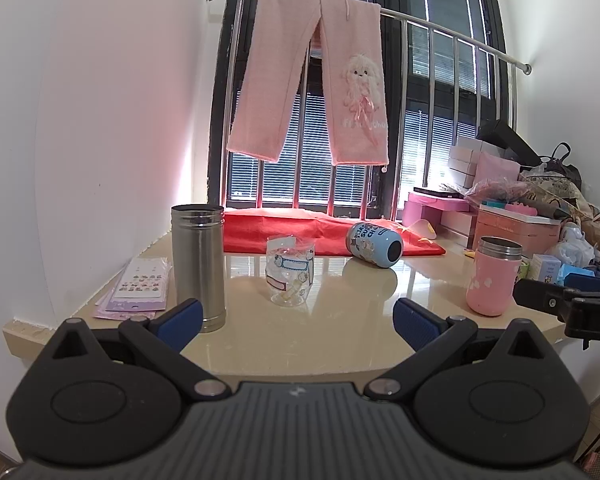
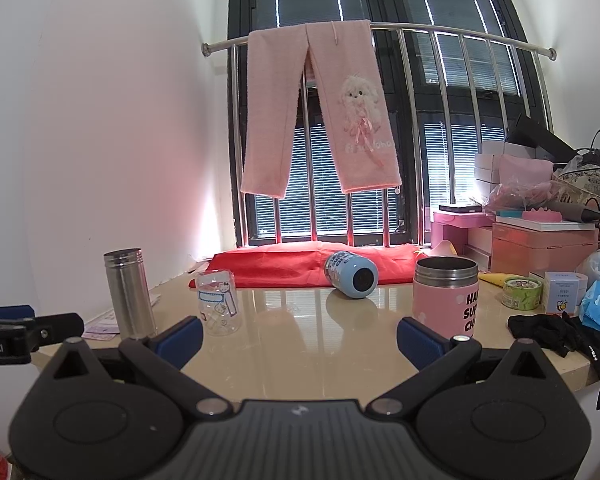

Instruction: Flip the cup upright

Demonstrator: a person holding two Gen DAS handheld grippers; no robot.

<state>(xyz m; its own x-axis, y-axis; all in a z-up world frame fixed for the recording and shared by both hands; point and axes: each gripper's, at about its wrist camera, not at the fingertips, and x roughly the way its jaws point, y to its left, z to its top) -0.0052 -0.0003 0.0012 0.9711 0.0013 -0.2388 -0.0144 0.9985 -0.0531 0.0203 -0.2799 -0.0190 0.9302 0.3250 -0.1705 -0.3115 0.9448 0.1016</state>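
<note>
A light blue cup [image 1: 374, 245] with cartoon print lies on its side at the back of the beige table [image 1: 324, 336], its dark end toward me; it also shows in the right wrist view [image 2: 351, 274]. My left gripper [image 1: 298, 320] is open and empty, well short of the cup. My right gripper [image 2: 300, 338] is open and empty, also short of it. A clear glass cup [image 1: 289, 271] with stickers stands in front left of the blue cup, also seen in the right wrist view [image 2: 219, 303].
A tall steel flask [image 1: 198, 266] stands at left, a pink jar [image 1: 494, 276] at right. A red cloth [image 1: 320, 234] lies behind. Sticker sheets [image 1: 140, 284] lie far left. Boxes and bags [image 2: 540, 236] crowd the right side; a black cloth [image 2: 564, 336] lies near the right edge.
</note>
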